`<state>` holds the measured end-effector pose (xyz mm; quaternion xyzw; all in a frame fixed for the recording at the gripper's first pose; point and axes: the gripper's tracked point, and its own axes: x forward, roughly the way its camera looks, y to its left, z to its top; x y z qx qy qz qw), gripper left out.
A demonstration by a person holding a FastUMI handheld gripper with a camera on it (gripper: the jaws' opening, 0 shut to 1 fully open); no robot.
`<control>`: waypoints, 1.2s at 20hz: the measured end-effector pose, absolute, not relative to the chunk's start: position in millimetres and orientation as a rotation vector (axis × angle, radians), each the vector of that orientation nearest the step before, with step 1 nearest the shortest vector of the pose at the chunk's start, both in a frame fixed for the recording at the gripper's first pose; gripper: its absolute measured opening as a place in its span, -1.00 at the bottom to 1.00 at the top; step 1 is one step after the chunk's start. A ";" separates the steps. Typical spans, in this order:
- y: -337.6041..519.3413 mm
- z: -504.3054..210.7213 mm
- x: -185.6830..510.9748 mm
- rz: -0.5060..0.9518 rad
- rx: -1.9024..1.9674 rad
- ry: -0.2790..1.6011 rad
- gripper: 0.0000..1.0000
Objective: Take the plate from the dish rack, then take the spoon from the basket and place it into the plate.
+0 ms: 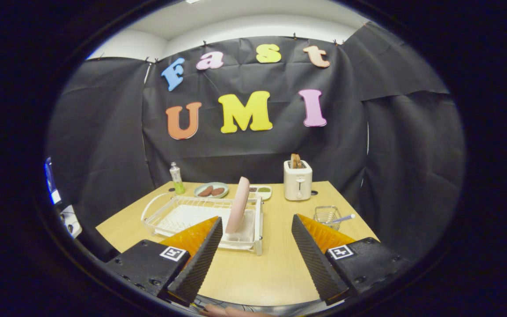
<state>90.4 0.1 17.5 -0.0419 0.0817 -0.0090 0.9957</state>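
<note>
So the gripper (257,222) is wide open rn, fingers spread well apart w/ nothing between them, hanging above the near part of the wooden table (275,264). The pink plate (238,205) is standing on edge in the white dish rack (183,215), at the rack's right end, just ahead of the left finger and a bit inside of it, so it sits btwn the two fingers' lines but beyond the tips. Not touching either finger afaict. The rack sits on a white drip tray on the left half of the table. Over on the right, past the right finger, there's a small wire basket (327,215) w/ the spoon (343,218) in it, handle sticking out to the right at a tilt. Further back: a cream toaster (298,180) w/ a slice of toast poking out the top, a small plate (211,190) w/ two brown pieces on it, a little divided tray (260,191) right behind the pink plate, and a clear bottle (176,178) w/ green liquid at the back left. Black cloth wall behind everything. A bit of the person's hand (231,311) shows below the fingers.
</note>
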 end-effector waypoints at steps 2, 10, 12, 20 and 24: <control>0.5 20.0 114.0 -0.052 -0.125 0.231 1.00; 33.4 60.0 207.8 -0.116 -0.217 0.454 0.97; 40.7 58.0 228.5 -0.133 -0.241 0.519 0.91; 36.3 48.3 296.7 -0.339 -0.391 0.780 0.19; 36.3 38.7 320.2 -0.374 -0.383 0.872 -0.25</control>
